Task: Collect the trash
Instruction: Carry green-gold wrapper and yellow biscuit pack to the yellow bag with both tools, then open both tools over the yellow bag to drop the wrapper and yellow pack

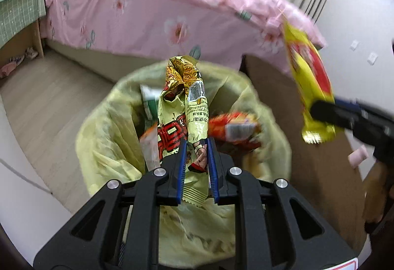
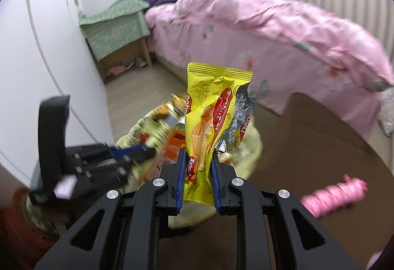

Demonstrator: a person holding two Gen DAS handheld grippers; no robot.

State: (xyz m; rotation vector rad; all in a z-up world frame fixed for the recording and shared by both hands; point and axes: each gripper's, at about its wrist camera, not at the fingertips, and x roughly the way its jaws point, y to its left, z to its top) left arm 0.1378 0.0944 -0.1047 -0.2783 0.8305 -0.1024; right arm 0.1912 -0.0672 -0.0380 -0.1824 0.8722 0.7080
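We see the left gripper (image 1: 196, 147) clenched on a crumpled pale-green and gold printed snack wrapper (image 1: 183, 107), held directly over the bin lined with a yellow-green plastic bag (image 1: 103, 137), which holds an orange packet (image 1: 234, 128). The right gripper (image 2: 198, 158) grasps a yellow wafer wrapper with torn silver foil (image 2: 209, 117), near the bin's right side, above the brown table (image 2: 307, 137). A pink floral bedspread (image 2: 270, 31) lies far behind.

Soft, even room light; my views bend at their dark rims, and motion smears everything beyond the pink bedspread (image 1: 147, 21).
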